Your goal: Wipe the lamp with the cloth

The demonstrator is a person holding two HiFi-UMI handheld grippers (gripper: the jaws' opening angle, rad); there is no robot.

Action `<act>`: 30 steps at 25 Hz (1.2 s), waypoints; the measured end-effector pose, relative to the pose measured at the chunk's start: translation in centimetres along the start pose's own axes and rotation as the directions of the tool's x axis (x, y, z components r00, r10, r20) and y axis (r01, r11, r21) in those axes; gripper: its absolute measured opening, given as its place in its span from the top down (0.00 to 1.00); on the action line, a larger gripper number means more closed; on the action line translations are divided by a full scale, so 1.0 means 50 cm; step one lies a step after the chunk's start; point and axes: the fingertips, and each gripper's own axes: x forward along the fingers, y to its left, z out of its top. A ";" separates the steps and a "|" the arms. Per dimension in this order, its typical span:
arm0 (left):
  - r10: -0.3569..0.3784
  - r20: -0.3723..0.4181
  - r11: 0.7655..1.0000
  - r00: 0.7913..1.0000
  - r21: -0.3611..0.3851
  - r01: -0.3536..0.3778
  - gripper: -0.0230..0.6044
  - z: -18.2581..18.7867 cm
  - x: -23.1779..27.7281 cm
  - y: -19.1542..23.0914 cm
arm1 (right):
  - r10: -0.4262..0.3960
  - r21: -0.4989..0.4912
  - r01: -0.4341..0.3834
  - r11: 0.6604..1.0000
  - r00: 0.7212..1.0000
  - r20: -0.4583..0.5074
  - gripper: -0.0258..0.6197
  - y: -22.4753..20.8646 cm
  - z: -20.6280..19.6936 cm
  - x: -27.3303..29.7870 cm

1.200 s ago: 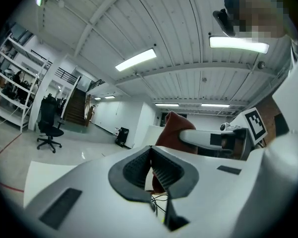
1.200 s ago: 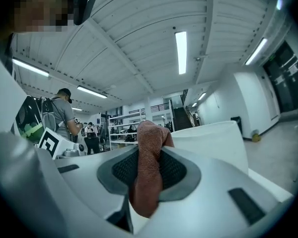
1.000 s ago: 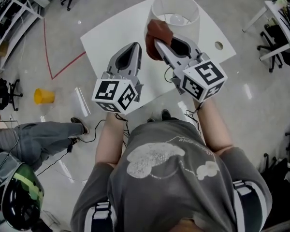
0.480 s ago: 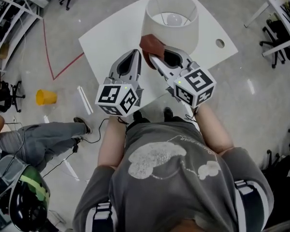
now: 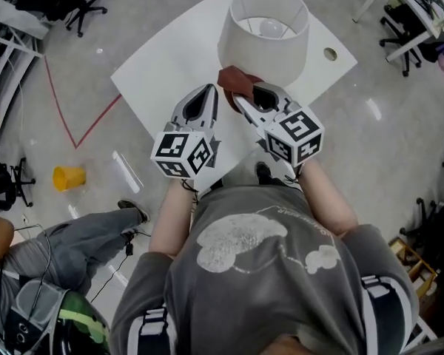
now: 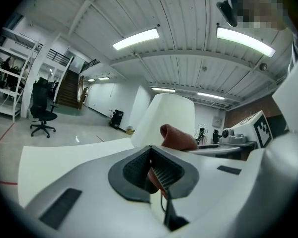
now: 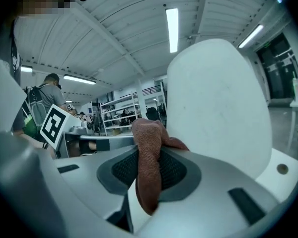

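**Cloth at the lampshade**

The lamp (image 5: 263,39) stands on the white bench (image 5: 170,65). My right tongs (image 5: 243,93) pinch the brown cloth (image 5: 231,78) — it sits at the shade's lower near edge. My left tongs (image 5: 205,92) are pressed together, empty, just beside.

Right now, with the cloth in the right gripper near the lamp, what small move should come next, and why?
Probably ease the right gripper forward to press the brown cloth onto the lampshade, then sweep sideways. Its jaws are shut on the cloth, which sits by the shade's near lower edge; contact is unclear. The left gripper is shut and empty beside it.
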 end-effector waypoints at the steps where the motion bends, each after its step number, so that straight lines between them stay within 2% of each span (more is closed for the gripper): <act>1: -0.016 -0.007 1.000 1.000 -0.004 0.016 0.95 -0.003 0.001 0.003 | -0.021 0.005 0.021 1.000 1.000 -0.011 0.82 -0.001 -0.007 0.002; 6: -0.082 -0.038 0.997 0.996 -0.016 0.082 0.95 -0.021 0.001 0.025 | -0.113 0.038 0.114 0.993 0.992 -0.048 0.82 0.004 -0.039 0.018; 11: -0.134 -0.032 0.991 0.990 -0.024 0.133 0.95 -0.004 -0.006 0.047 | -0.175 0.057 0.176 0.983 0.984 -0.020 0.82 0.015 -0.019 0.030; 15: -0.181 -0.018 0.983 0.983 -0.009 0.181 0.95 0.019 -0.017 0.066 | -0.230 0.067 0.227 0.972 0.972 0.041 0.82 0.024 0.024 0.036; 22: -0.255 0.006 0.967 0.967 0.011 0.255 0.95 0.066 -0.034 0.080 | -0.330 0.082 0.321 0.944 0.927 0.177 0.82 0.018 0.143 0.020; 26: -0.280 0.040 0.960 0.959 0.039 0.278 0.95 0.098 -0.035 0.060 | -0.335 0.072 0.328 0.942 0.905 0.263 0.82 0.023 0.217 -0.004; 30: -0.266 0.056 0.963 0.962 0.058 0.263 0.95 0.120 -0.019 0.032 | -0.315 0.052 0.313 0.948 0.903 0.292 0.82 0.011 0.259 -0.015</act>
